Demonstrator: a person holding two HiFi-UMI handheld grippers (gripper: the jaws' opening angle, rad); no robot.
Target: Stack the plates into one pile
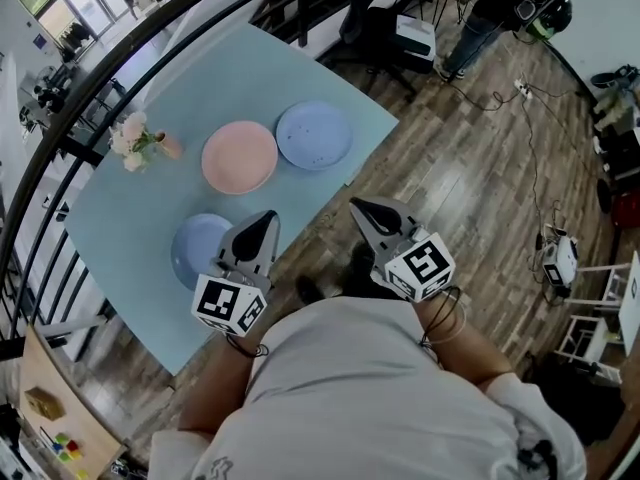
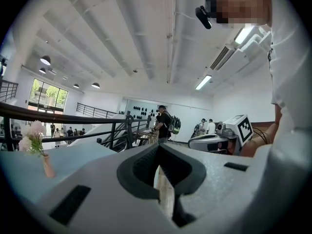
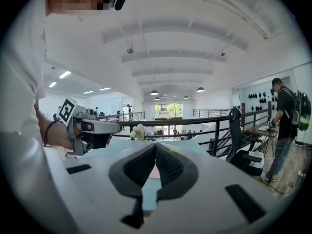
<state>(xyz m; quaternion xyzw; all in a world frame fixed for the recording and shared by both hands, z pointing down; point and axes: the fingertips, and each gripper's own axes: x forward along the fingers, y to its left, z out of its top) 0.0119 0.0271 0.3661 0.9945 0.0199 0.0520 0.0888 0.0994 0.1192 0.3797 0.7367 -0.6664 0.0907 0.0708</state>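
Three plates lie apart on the light blue table [image 1: 120,218]: a pink plate [image 1: 240,156] in the middle, a blue plate [image 1: 313,135] to its right, and a second blue plate [image 1: 196,250] near the front edge. My left gripper [image 1: 268,218] hovers over the right rim of that near plate, shut and empty. My right gripper [image 1: 360,208] is off the table's front right edge, over the wood floor, also shut and empty. Each gripper view shows closed jaws, left [image 2: 159,150] and right [image 3: 155,147]. The right gripper view looks across the table toward the left gripper [image 3: 92,128].
A small vase of pale flowers [image 1: 140,140] stands left of the pink plate. A black railing [image 1: 60,138] curves round the table's far side. An office chair [image 3: 243,145] and a person with a backpack [image 3: 287,121] are to the right, and cables [image 1: 530,138] lie on the floor.
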